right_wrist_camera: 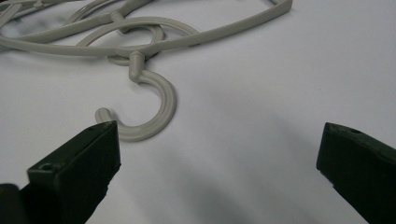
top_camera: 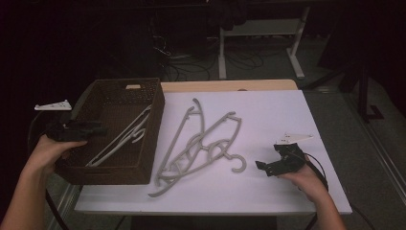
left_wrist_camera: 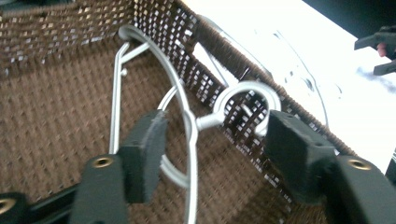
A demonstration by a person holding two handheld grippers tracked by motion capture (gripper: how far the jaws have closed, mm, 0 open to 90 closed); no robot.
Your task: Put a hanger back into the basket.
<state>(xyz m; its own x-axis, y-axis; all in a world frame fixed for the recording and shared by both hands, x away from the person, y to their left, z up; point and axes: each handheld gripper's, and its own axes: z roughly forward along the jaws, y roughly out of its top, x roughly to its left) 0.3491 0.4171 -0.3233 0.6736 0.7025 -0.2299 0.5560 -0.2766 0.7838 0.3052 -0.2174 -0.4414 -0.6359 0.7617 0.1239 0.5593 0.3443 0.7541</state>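
Left hand-held gripper (left_wrist_camera: 210,149) released above hanger (left_wrist_camera: 187,121) in basket (left_wrist_camera: 56,32); hanger's lower end cut off.

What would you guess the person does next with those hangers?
Probably ease the right gripper forward and close it on the hook of the hangers on the table. Its jaws are open just short of that hook, while the left gripper stands open over a hanger already lying in the basket.
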